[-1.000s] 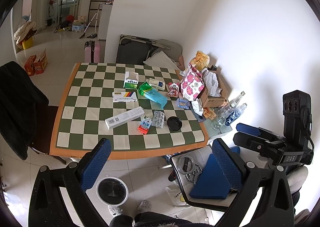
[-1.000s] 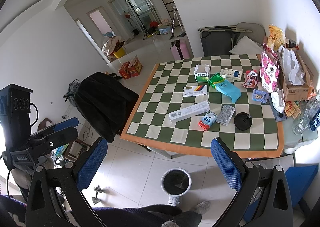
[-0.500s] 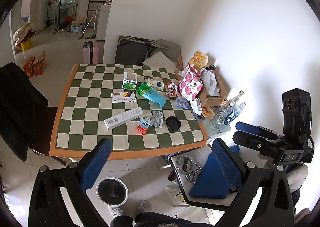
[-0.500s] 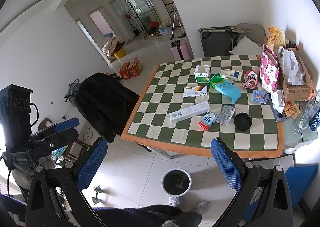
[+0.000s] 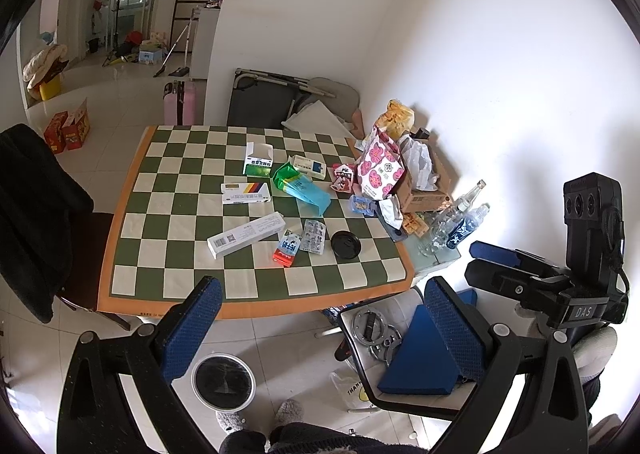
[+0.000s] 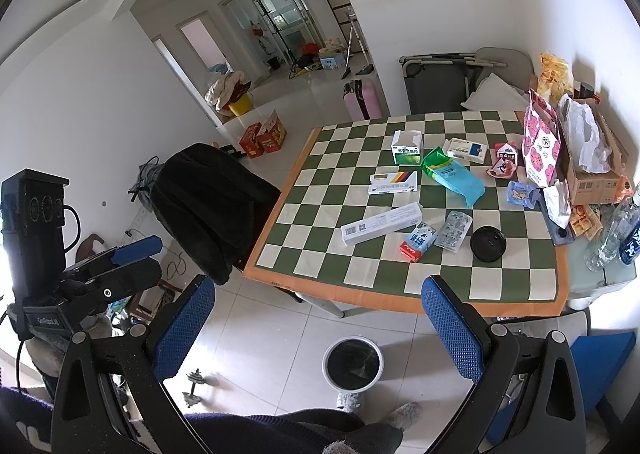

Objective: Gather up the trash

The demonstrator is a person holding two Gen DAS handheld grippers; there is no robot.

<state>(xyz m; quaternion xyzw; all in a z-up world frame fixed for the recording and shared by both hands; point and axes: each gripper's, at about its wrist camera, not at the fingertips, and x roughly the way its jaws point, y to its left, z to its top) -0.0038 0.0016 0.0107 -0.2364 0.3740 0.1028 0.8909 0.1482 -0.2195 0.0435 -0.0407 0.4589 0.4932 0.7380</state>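
Floor (image 5: 280,342) lies bare between table (image 5: 256,304) edge (orange-bordered) and bin (image 5: 223,378).

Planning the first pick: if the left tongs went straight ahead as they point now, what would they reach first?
Probably the near part of the checkered table, around the small carton and black lid. The open left tongs have nothing between them, though depth is unclear.

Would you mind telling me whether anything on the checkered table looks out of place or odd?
Yes: empty-looking medicine boxes, a blister pack, a black lid and a teal pouch lie scattered at odd angles over the checkered table. The green-and-white box sits with its flap open. Nothing appears spilled.
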